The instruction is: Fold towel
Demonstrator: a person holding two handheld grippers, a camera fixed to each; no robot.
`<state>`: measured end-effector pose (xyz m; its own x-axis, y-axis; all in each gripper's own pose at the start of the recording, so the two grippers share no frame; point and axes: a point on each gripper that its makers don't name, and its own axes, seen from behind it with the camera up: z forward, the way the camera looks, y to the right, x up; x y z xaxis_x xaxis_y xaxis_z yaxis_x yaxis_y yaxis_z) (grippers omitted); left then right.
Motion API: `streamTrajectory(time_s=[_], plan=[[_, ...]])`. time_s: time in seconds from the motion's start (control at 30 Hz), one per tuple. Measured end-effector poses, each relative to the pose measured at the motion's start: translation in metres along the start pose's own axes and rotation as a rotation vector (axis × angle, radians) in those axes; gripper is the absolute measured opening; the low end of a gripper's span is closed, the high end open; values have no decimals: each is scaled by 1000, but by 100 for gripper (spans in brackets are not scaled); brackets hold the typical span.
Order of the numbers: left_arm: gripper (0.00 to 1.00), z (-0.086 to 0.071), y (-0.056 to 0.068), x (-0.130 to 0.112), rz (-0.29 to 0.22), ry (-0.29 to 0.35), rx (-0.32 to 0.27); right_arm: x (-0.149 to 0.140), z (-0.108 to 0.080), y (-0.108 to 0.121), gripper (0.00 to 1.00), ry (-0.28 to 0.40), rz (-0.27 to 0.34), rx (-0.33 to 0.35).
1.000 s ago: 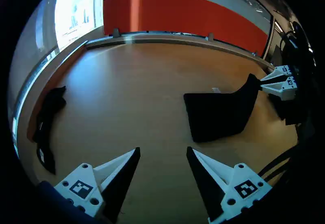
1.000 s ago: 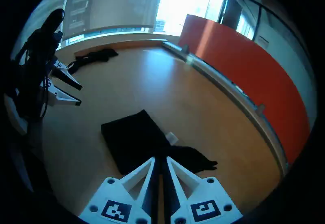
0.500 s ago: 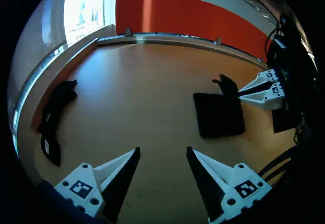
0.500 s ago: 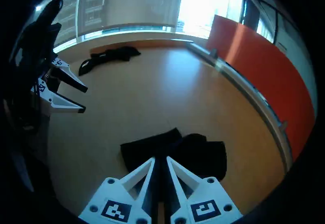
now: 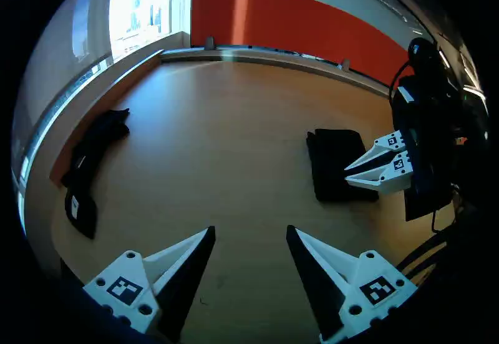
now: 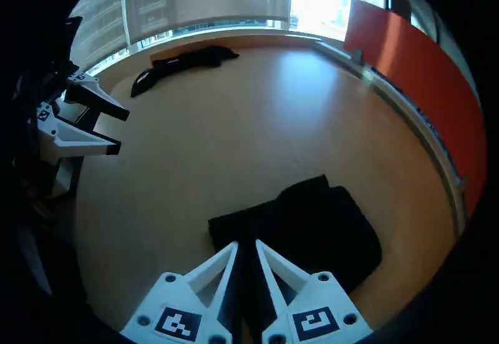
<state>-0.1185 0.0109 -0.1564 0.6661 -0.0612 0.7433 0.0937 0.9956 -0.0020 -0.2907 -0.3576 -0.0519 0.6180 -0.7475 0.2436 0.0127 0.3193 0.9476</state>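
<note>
A black towel (image 5: pixel 334 163) lies folded into a compact pad on the wooden table (image 5: pixel 218 132). In the right gripper view the towel (image 6: pixel 324 232) sits just beyond my right gripper (image 6: pixel 246 244), whose fingers are closed together over the towel's near edge with dark cloth in the narrow gap. From the left gripper view, the right gripper (image 5: pixel 347 177) rests at the towel's right side, held by a hand in dark gear. My left gripper (image 5: pixel 248 230) hovers open over bare wood, well apart from the towel; it appears as the left gripper (image 6: pixel 122 133) at the left.
A second black cloth (image 5: pixel 93 151) lies crumpled along the table's far-left edge, also seen as the cloth (image 6: pixel 184 60). An orange partition (image 5: pixel 299 23) with a metal rail bounds the back. A bright window (image 5: pixel 140 14) is behind the table.
The right gripper carried the towel's lifted edge over and down, so the towel went from half raised to a flat, smaller folded pad. The left gripper stayed open.
</note>
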Motion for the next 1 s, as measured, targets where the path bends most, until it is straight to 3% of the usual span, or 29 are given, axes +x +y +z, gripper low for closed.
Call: streamTrajectory(time_s=[0.1,0.17,0.3,0.37,0.7,1.0], plan=[[84,0,0,-1,-2,-1,0,2,-2,0,10,7,9,-2],[84,0,-1,-1,-1,-1,0,2,-4,1,22,10,15,-4],[84,0,0,-1,4,-1,2,0,-8,2,57,12,21,-11],[84,0,1,-2,3,-2,0,0,-9,3,62,14,21,-16],[84,-1,1,-3,-12,-1,0,-8,-19,5,63,19,35,-41],[84,0,-1,-4,-12,-3,5,-32,-34,7,63,0,67,-67]])
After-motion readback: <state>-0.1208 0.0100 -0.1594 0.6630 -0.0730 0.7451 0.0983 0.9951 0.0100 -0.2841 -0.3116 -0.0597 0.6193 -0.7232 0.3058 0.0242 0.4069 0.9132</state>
